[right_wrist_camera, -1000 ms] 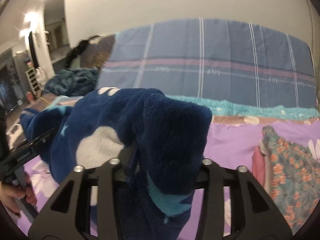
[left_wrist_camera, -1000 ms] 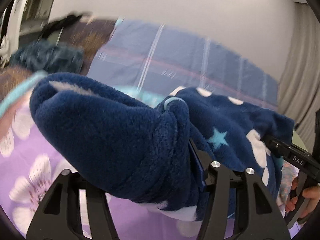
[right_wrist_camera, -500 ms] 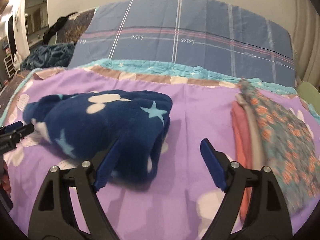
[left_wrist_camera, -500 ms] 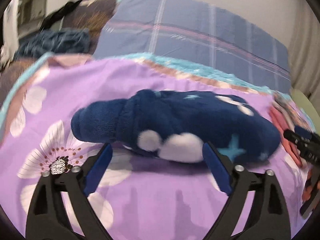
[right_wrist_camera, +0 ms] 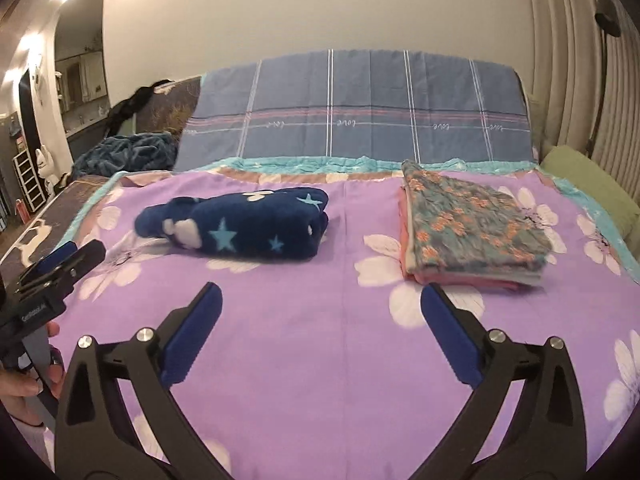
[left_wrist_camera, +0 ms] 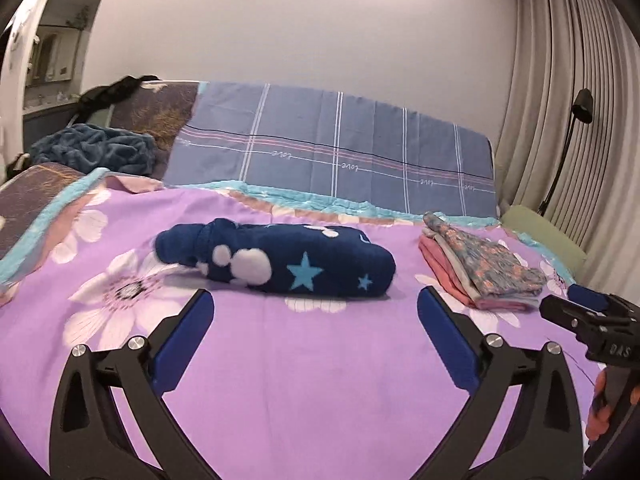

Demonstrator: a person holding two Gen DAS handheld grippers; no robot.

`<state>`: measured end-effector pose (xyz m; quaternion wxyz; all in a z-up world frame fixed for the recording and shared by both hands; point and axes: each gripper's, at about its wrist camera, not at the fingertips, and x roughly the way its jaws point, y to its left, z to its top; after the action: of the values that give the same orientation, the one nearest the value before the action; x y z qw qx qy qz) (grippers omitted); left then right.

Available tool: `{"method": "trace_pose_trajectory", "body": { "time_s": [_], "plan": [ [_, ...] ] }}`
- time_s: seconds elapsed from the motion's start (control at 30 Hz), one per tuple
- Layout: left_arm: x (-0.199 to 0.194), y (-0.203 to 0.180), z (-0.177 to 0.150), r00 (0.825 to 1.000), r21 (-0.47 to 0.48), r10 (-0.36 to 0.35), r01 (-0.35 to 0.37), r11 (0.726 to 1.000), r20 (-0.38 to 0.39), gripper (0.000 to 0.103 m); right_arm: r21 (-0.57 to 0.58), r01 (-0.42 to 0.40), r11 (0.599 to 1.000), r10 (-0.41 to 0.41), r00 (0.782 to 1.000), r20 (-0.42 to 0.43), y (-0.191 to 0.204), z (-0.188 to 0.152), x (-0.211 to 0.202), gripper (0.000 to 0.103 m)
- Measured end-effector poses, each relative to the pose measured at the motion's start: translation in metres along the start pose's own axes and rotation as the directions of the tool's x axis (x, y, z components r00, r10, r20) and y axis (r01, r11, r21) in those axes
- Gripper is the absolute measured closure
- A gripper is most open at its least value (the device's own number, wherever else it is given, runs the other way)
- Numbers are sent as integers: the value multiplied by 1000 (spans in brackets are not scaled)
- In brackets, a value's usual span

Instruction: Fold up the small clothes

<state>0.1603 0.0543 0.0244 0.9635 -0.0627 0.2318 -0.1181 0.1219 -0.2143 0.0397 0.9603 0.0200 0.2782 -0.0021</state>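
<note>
Nearest the cameras, the left gripper point(left_wrist_camera: 314, 320) and right gripper point(right_wrist_camera: 320, 314) hang above the purple bedspread point(left_wrist_camera: 320, 380), both spread wide and holding nothing. Just beyond lies the folded navy fleece garment point(left_wrist_camera: 280, 262), a loose bundle with one rounded end protruding left; well apart to its right sits the stack of folded clothes point(right_wrist_camera: 472, 232). To finish well, tuck the protruding end, then grip both short ends and lift level so the fold holds.
</note>
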Motion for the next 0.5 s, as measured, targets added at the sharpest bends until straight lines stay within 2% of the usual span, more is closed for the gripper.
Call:
{"method": "trace_pose_trajectory", "body": {
  "time_s": [0.13,0.27,0.5],
  "plan": [
    [-49,-30,-8,998,76,18,-22,997,56,1,-64,60,996,-56,997,56,8,-14,-44,2],
    [-83,-59,-18,994,152,53,-68,986,99,1,-76,38,996,-33,997,68,13,-26,-73,2],
    [-123,-88,-34,982,199,89,-122,973,164,1,-68,41,997,-34,994,106,11,-38,-110,2]
  ]
}}
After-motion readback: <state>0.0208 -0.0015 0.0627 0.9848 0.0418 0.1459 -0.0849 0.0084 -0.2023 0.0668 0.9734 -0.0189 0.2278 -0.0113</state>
